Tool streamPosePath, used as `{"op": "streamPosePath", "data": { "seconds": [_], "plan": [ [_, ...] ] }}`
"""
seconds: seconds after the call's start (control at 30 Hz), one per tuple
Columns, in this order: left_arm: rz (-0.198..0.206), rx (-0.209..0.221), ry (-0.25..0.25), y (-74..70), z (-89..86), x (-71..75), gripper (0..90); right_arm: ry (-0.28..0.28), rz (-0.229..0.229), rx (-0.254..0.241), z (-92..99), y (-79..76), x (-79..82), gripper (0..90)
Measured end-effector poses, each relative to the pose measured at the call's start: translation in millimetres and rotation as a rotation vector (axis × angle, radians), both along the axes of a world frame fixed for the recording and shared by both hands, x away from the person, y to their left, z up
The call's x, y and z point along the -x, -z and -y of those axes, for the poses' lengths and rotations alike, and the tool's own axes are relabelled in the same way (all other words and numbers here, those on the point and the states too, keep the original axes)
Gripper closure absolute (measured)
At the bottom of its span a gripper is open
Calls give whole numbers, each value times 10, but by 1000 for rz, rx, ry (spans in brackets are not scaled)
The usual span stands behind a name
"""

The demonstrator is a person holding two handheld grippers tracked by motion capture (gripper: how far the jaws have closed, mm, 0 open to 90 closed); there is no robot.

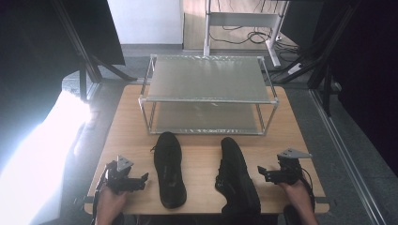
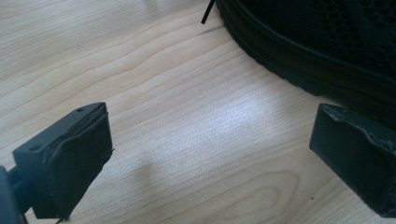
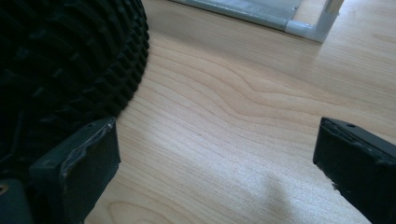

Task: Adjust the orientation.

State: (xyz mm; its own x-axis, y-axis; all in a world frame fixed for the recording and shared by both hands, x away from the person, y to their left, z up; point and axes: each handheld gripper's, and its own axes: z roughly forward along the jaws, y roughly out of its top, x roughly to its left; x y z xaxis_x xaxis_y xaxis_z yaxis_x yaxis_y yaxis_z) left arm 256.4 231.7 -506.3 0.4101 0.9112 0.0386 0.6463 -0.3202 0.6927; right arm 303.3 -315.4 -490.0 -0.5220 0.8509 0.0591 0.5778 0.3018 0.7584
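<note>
Both sets of jaws stand wide apart, nothing between them but bare wood. Left gripper (image 1: pixel 142 180) sits low over the table (image 1: pixel 202 154) near its front edge, jaws aimed at the left shoe (image 1: pixel 169 169), which lies just beyond the tips; in the left gripper view the shoe's sole edge (image 2: pixel 308 60) runs past the far jaw, close to it but contact not clear from this angle, and a lace end (image 2: pixel 208 11) pokes out ahead of the jaws. Right gripper (image 1: pixel 263 173) mirrors that on the other side, jaws aimed at the right shoe (image 1: pixel 237 176), just beside it. In the right gripper view the shoe's ridged sole (image 3: pixel 70 60) looms right behind one jaw, looks near-touching, and the corner of the metal rack (image 3: pixel 308 23) sits well ahead of the other jaw. Rack (image 1: pixel 206 93) stands past both shoes, empty-handed grippers well short of it.
</note>
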Motion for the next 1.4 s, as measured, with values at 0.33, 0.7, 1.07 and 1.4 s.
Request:
{"op": "streamPosePath", "data": {
  "seconds": [0.33, 0.7, 1.07, 1.4],
  "plan": [
    [0, 9, -2, 19, -2, -10, 0, -21, 25, -18, -84, -123, 60, 0],
    [-6, 16, -17, 21, -7, -17, 0, -102, 123, -90, -364, -406, 212, 0],
    [-21, 16, -24, 32, -8, -28, 0, -148, 135, -91, -650, -364, 173, 0],
    [-24, 11, -24, 34, -8, -28, 0, -140, 136, -62, -666, -320, 122, 0]
  ]
}}
